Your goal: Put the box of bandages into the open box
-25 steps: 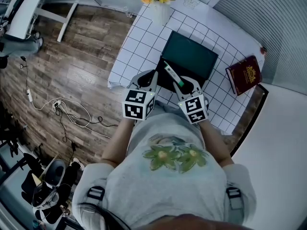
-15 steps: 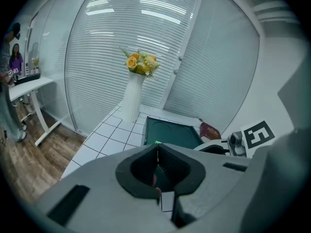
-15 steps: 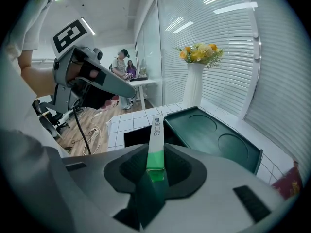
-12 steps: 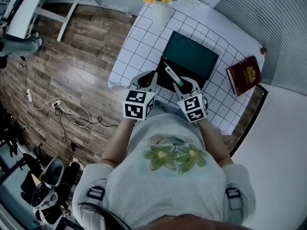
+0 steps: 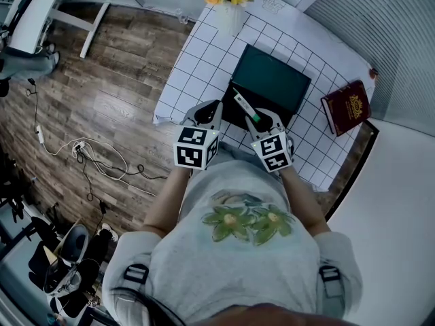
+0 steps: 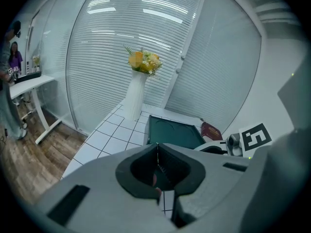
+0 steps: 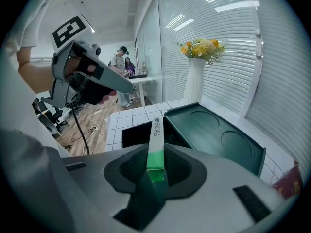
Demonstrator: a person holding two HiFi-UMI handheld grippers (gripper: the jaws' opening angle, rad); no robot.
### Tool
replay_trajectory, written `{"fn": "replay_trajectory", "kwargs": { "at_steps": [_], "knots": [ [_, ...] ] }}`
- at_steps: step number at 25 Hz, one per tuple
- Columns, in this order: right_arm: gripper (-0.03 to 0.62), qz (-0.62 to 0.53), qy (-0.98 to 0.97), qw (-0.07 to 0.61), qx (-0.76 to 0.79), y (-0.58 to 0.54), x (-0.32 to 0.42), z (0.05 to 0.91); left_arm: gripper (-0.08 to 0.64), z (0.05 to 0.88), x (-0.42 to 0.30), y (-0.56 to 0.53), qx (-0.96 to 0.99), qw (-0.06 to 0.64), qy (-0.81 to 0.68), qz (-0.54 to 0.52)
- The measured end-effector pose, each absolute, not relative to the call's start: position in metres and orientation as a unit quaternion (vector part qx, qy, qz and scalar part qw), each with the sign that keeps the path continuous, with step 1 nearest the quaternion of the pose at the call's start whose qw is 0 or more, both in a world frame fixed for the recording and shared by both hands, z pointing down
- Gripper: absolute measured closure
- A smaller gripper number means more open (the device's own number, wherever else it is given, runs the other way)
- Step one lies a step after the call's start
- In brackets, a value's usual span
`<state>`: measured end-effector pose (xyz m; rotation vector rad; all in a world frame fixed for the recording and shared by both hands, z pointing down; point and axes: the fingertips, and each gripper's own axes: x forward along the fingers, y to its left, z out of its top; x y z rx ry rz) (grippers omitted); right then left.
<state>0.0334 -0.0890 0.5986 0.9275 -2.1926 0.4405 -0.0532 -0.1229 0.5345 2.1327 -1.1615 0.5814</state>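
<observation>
A slim white and green box of bandages [image 5: 246, 107] [image 7: 155, 142] sticks out of my right gripper [image 5: 262, 122] [image 7: 156, 165], whose jaws are shut on its green end. It hangs over the near edge of the open dark green box [image 5: 270, 83] [image 7: 214, 135], whose black inside [image 7: 138, 132] shows just ahead. My left gripper [image 5: 206, 116] [image 6: 157, 161] is shut with nothing in it, to the left of the open box [image 6: 175, 132] at the table's near edge.
A white gridded table [image 5: 197, 53] carries a white vase of yellow flowers [image 5: 228, 5] [image 6: 136, 93] at the far end and a dark red book [image 5: 346, 105] [image 6: 211, 130] on the right. Wooden floor with cables [image 5: 102, 158] lies to the left. People stand far off by a desk [image 7: 124, 62].
The right gripper and the box of bandages have shifted very slightly; otherwise nothing has visibly moved.
</observation>
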Motion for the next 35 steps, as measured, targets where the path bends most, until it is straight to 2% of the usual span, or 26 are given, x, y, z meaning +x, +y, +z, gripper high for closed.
{"fn": "replay_trajectory", "kwargs": {
  "at_steps": [35],
  "knots": [
    [0.502, 0.176, -0.842, 0.373, 0.347, -0.091, 0.036, 0.616, 0.549, 0.541, -0.053, -0.128, 0.808, 0.325, -0.437, 0.223]
  ]
}}
